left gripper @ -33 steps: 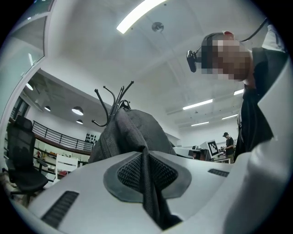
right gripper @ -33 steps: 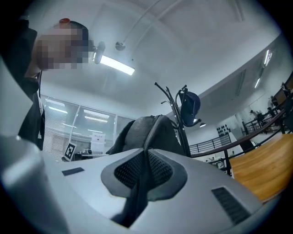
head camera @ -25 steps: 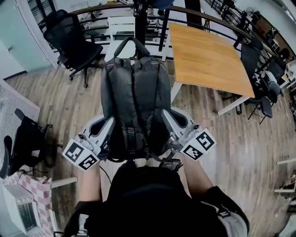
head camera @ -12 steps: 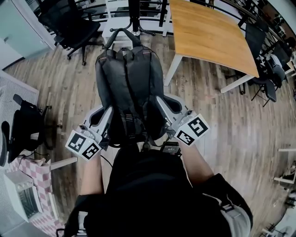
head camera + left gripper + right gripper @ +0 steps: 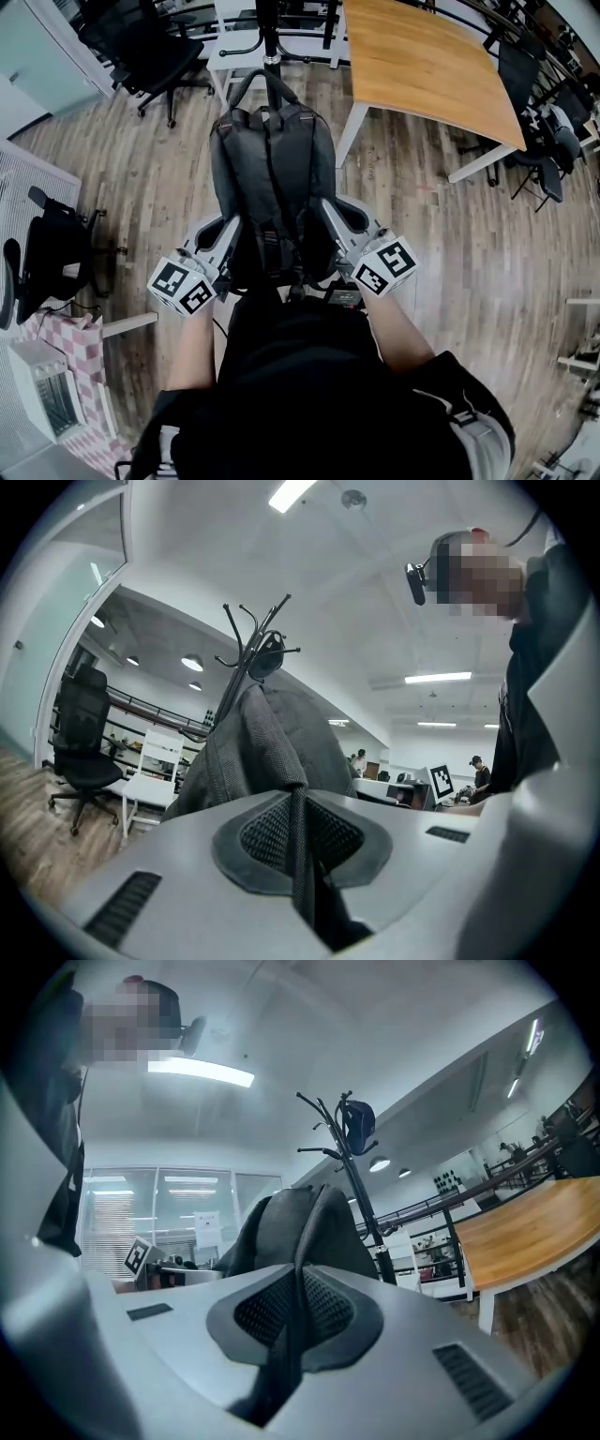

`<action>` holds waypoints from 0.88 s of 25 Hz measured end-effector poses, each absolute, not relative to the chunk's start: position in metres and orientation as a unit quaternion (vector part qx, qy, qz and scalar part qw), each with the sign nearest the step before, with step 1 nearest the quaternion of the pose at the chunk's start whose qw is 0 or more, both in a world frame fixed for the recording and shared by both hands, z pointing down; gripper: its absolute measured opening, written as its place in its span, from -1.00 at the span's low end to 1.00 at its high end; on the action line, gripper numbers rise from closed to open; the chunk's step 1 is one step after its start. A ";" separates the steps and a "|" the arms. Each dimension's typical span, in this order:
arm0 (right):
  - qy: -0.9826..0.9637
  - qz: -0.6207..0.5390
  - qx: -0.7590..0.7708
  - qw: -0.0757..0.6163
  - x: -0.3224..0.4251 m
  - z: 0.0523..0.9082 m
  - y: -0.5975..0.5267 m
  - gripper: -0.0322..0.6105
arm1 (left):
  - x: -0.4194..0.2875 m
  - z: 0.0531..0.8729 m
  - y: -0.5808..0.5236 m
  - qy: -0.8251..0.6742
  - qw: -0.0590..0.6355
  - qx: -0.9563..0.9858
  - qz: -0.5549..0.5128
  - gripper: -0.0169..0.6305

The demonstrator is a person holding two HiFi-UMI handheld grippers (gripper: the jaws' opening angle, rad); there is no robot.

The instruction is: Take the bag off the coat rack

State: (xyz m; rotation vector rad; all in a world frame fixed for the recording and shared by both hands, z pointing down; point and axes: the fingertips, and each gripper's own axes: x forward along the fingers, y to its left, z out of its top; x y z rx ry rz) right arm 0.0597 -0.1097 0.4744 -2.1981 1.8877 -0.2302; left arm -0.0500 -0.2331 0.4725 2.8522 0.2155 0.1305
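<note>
We see the left gripper (image 5: 225,246) and the right gripper (image 5: 337,225) clamped on the bag (image 5: 272,173), 1 at each lower side of it. In each gripper view the 2 jaws press together on a thin dark fold or strap of the bag's edge (we cannot tell which). The grey-black bag rises between the 2 grippers and away from them, its back panel and shoulder straps turned toward us. Its top handle stands up as a free loop at the far end.

Just beyond that handle stands the dark pole of the coat rack (image 5: 270,28). In the gripper views the rack's hooks sit well above the bag's top and apart from it, and a small dark object (image 5: 357,1125) hangs on 1 hook.

Below the grippers lies a floor (image 5: 159,187) of pale wood planks. Ahead of the right gripper and out to its side is a wooden table (image 5: 422,66) on white legs. Ahead of the left gripper we see a black office chair (image 5: 141,47) and, nearer the rack, a white chair (image 5: 234,52). Out beside the left gripper sits another black chair (image 5: 47,272), and behind it a pink checked cloth (image 5: 80,342). Long ceiling lights (image 5: 202,1071) run overhead, and a glass partition (image 5: 187,1204) shows behind the right gripper's jaws.
</note>
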 end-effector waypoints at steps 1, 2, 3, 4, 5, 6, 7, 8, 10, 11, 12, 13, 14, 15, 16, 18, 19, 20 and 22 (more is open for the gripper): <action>0.646 -0.079 -0.751 0.115 0.059 0.477 -0.108 -0.77 | -0.049 0.476 -0.231 0.076 0.142 0.986 0.048 -0.82; 0.647 -0.078 -0.750 0.113 0.059 0.479 -0.106 -0.77 | -0.049 0.478 -0.229 0.077 0.145 0.985 0.050 -0.82; 0.648 -0.077 -0.750 0.110 0.058 0.480 -0.103 -0.77 | -0.048 0.481 -0.227 0.079 0.148 0.985 0.051 -0.82; 0.649 -0.076 -0.750 0.108 0.058 0.481 -0.101 -0.77 | -0.048 0.482 -0.225 0.081 0.150 0.984 0.051 -0.82; 0.650 -0.075 -0.749 0.106 0.058 0.482 -0.099 -0.77 | -0.048 0.484 -0.224 0.084 0.153 0.983 0.051 -0.82; 0.651 -0.074 -0.749 0.105 0.058 0.483 -0.098 -0.77 | -0.047 0.485 -0.222 0.085 0.155 0.983 0.052 -0.82; 0.651 -0.074 -0.748 0.104 0.058 0.484 -0.096 -0.77 | -0.047 0.487 -0.221 0.087 0.156 0.983 0.052 -0.82; 0.651 -0.076 -0.748 0.104 0.058 0.486 -0.095 -0.77 | -0.046 0.489 -0.219 0.089 0.158 0.982 0.053 -0.82; 0.651 -0.080 -0.748 0.104 0.058 0.489 -0.093 -0.77 | -0.045 0.492 -0.217 0.091 0.160 0.981 0.055 -0.82; 0.650 -0.082 -0.748 0.104 0.058 0.490 -0.093 -0.77 | -0.044 0.492 -0.216 0.092 0.161 0.981 0.056 -0.82; 0.650 -0.084 -0.748 0.105 0.057 0.491 -0.092 -0.77 | -0.044 0.493 -0.216 0.093 0.161 0.981 0.057 -0.82; 0.648 -0.085 -0.749 0.106 0.057 0.491 -0.092 -0.77 | -0.044 0.493 -0.216 0.093 0.161 0.981 0.058 -0.82; 0.647 -0.086 -0.750 0.107 0.057 0.491 -0.092 -0.77 | -0.044 0.493 -0.216 0.093 0.160 0.981 0.058 -0.82; 0.646 -0.086 -0.750 0.108 0.058 0.491 -0.092 -0.77 | -0.044 0.493 -0.216 0.093 0.158 0.981 0.059 -0.82; 0.646 -0.085 -0.751 0.107 0.058 0.491 -0.092 -0.77 | -0.043 0.492 -0.217 0.092 0.155 0.982 0.060 -0.81; 0.644 -0.085 -0.753 0.105 0.057 0.491 -0.092 -0.77 | -0.043 0.493 -0.217 0.090 0.148 0.983 0.063 -0.82; 0.643 -0.085 -0.754 0.104 0.056 0.492 -0.092 -0.77 | -0.043 0.493 -0.217 0.088 0.147 0.983 0.064 -0.82; 0.642 -0.085 -0.755 0.103 0.056 0.492 -0.092 -0.77 | -0.043 0.493 -0.217 0.087 0.147 0.983 0.066 -0.82; 0.641 -0.087 -0.756 0.101 0.055 0.492 -0.092 -0.77 | -0.043 0.494 -0.217 0.089 0.147 0.983 0.069 -0.82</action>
